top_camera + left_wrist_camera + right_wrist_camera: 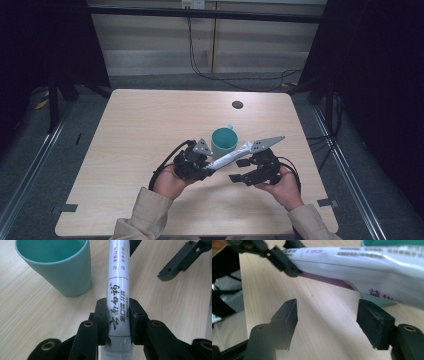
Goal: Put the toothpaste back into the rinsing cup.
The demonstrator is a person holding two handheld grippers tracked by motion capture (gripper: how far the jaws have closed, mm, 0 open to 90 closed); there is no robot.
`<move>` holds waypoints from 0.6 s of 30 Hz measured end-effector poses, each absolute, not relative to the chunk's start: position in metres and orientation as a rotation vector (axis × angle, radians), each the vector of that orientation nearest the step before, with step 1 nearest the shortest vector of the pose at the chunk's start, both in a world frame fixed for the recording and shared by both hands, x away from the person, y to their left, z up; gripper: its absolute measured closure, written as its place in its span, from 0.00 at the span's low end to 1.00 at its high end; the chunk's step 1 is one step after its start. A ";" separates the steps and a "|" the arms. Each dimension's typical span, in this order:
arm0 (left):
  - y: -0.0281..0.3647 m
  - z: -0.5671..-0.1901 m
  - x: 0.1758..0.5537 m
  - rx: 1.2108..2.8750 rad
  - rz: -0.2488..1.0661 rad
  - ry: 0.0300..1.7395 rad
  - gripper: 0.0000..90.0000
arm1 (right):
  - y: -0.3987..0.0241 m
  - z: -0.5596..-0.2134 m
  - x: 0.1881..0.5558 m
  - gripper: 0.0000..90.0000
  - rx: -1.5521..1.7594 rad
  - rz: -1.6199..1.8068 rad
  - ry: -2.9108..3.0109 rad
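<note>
A white toothpaste tube [227,159] with purple print is held off the table, slanting up to the right in the high view. My left gripper [209,167] is shut on the tube near its cap end, and its pads clamp both sides of the tube [118,290] in the left gripper view [119,322]. A teal cup [223,141] stands upright just behind the tube, its mouth open [57,267]. My right gripper [239,170] sits in front of the tube's flat end, open, with bare table between its pads [327,315]. The tube [362,262] passes beyond them, untouched.
The light wood table [150,130] has a small black round mark [237,104] at the back right. Dark frame posts stand at both sides, and cables [240,75] trail on the floor behind the table. Both forearms come in at the front edge.
</note>
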State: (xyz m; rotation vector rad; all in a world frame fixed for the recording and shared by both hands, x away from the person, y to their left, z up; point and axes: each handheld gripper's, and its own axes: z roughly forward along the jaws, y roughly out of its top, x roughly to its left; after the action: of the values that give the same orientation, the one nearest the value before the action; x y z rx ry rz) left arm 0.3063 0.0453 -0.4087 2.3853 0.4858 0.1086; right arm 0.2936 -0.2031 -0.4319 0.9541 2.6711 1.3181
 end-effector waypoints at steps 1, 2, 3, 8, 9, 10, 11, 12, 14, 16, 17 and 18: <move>0.045 -0.408 0.306 2.384 0.103 0.482 0.81 | -0.204 -0.433 0.295 0.35 0.972 1.339 2.656; 0.044 -0.409 0.305 2.382 0.101 0.480 0.81 | -0.204 -0.433 0.295 0.35 0.975 1.357 2.634; 0.044 -0.409 0.305 2.379 0.102 0.478 0.81 | -0.205 -0.431 0.295 0.35 0.971 1.385 2.612; 0.044 -0.410 0.305 2.345 0.087 0.497 0.81 | -0.206 -0.424 0.297 0.34 0.998 1.429 2.568; 0.044 -0.410 0.305 2.333 0.074 0.508 0.81 | -0.206 -0.423 0.296 0.34 0.995 1.444 2.556; 0.045 -0.410 0.305 2.334 0.076 0.507 0.81 | -0.206 -0.422 0.296 0.33 0.995 1.461 2.544; 0.045 -0.411 0.305 2.331 0.073 0.512 0.81 | -0.207 -0.420 0.296 0.33 0.999 1.484 2.541; 0.044 -0.412 0.305 2.328 0.075 0.514 0.81 | -0.207 -0.420 0.297 0.33 1.009 1.498 2.540; 0.043 -0.413 0.305 2.343 0.072 0.508 0.81 | -0.208 -0.419 0.298 0.33 1.026 1.520 2.531; 0.040 -0.415 0.304 2.333 0.064 0.517 0.80 | -0.208 -0.418 0.299 0.33 1.044 1.544 2.521; 0.040 -0.415 0.304 2.341 0.068 0.505 0.80 | -0.208 -0.418 0.299 0.33 1.054 1.562 2.511; 0.039 -0.415 0.304 2.338 0.059 0.504 0.80 | -0.208 -0.417 0.299 0.33 1.065 1.576 2.506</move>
State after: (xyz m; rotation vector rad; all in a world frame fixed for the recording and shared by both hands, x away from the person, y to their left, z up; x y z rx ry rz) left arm 0.3036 0.0385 -0.4148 2.3385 0.5038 0.0590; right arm 0.2995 -0.2077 -0.4172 1.0655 2.5057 1.5756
